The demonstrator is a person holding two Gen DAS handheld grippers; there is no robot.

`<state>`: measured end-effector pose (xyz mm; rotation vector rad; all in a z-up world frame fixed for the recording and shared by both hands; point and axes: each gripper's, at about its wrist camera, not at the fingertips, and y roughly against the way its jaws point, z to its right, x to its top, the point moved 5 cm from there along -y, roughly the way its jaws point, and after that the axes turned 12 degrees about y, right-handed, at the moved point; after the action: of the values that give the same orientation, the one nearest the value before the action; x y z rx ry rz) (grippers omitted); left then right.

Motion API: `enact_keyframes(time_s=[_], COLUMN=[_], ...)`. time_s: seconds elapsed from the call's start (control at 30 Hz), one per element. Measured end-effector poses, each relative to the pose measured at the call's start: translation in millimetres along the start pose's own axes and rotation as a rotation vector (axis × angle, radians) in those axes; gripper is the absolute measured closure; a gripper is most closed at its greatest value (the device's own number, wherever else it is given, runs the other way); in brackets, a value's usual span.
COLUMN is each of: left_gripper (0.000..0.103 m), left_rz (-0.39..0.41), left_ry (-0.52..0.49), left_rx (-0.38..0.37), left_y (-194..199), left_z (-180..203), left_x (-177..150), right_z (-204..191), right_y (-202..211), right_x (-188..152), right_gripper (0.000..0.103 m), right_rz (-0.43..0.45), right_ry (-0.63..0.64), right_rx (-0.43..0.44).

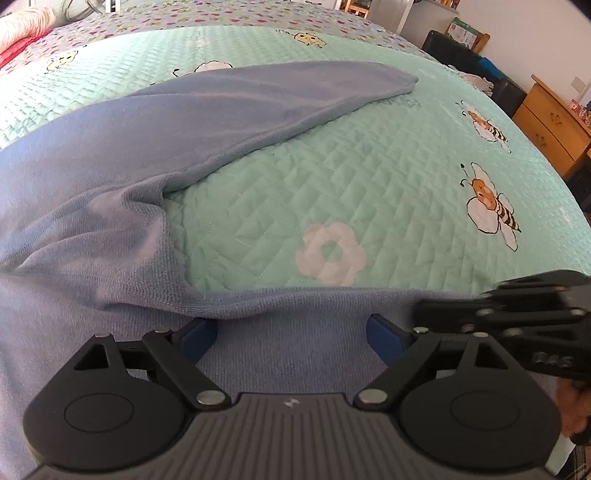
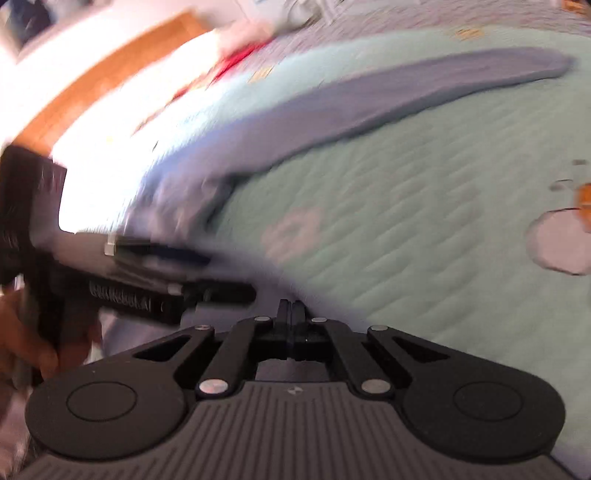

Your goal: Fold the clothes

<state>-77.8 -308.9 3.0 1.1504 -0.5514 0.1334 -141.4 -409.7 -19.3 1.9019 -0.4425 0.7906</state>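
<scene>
A blue-grey cloth lies partly folded on the green quilted bedspread; a long fold runs to the far right and its near edge hangs toward me. My left gripper is open, its blue pads resting over the cloth's near edge. The right gripper shows at the right of that view. In the blurred right wrist view my right gripper is shut, right at the cloth's near edge; whether cloth sits between the fingers is hidden. The left gripper lies to its left.
A wooden dresser and dark furniture stand beyond the bed's right side. A pink and red bundle lies at the far left corner of the bed. A hand holds the left gripper.
</scene>
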Motion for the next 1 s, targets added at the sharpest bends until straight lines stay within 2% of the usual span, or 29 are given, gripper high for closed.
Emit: enact_keyframes(time_s=[0.03,0.07,0.17,0.2,0.23,0.27,0.3,0.4,0.43,0.47,0.53,0.57,0.6,0.63,0.7,0.73,0.77,0.83,0.87,0.97,1.0], left_gripper=[0.012,0.011,0.009,0.008,0.007,0.006,0.006,0.006,0.006,0.005,0.003,0.001,0.001,0.001,0.001,0.004,0.012,0.018,0.018,0.018,0.018], left_rz=[-0.001,-0.003,-0.003,-0.001,0.003,0.007,0.010,0.016,0.016,0.016,0.015,0.015,0.015,0.019,0.030,0.041,0.057,0.076,0.078,0.035,0.009], left_ry=[-0.002,-0.006,-0.021,-0.027,-0.034,-0.037,-0.038,-0.037,-0.036,-0.036,-0.043,-0.047,-0.051,-0.053,-0.049,-0.036,-0.018,-0.004,-0.013,-0.079,-0.112], left_rx=[0.001,0.003,0.015,0.021,0.029,0.037,0.044,0.060,0.064,0.066,0.066,0.067,0.071,0.074,0.075,0.077,0.083,0.056,0.023,-0.075,-0.102], left_y=[0,0,0,-1,-2,-2,-2,-1,0,1,0,0,-1,0,2,7,13,29,35,37,30], left_z=[0,1,4,5,7,8,9,10,10,10,10,11,12,13,12,11,10,16,24,61,76], left_x=[0,-1,-3,-4,-5,-6,-7,-9,-10,-10,-11,-12,-13,-14,-15,-16,-17,-22,-26,-44,-51], right_z=[-10,-19,-48,-52,-54,-41,-29,13,6,-3,-32,-40,-45,-33,-7,7,18,19,19,22,35], right_y=[7,14,25,25,25,25,24,30,36,41,43,42,42,47,58,63,70,93,104,122,137], right_x=[-6,-13,-48,-55,-62,-60,-57,-44,-42,-40,-49,-56,-63,-63,-65,-65,-66,-72,-75,-97,-102], right_gripper=[0.095,0.095,0.095,0.094,0.098,0.103,0.103,0.103,0.100,0.094,0.093,0.089,0.089,0.102,0.103,0.103,0.094,0.084,0.084,0.084,0.084], right_rz=[0.002,0.002,-0.054,-0.066,-0.073,-0.050,-0.025,0.097,0.107,0.114,0.069,0.026,-0.006,0.028,0.097,0.131,0.163,0.203,0.218,0.156,0.144], right_ry=[-0.001,-0.003,-0.020,-0.010,-0.007,-0.048,-0.091,-0.248,-0.218,-0.188,-0.128,-0.101,-0.085,-0.138,-0.245,-0.299,-0.345,-0.339,-0.336,-0.303,-0.302], right_rx=[0.009,0.022,0.139,0.150,0.157,0.144,0.124,-0.048,-0.064,-0.071,0.047,0.075,0.096,0.071,0.022,-0.003,-0.025,-0.035,-0.038,-0.059,-0.067])
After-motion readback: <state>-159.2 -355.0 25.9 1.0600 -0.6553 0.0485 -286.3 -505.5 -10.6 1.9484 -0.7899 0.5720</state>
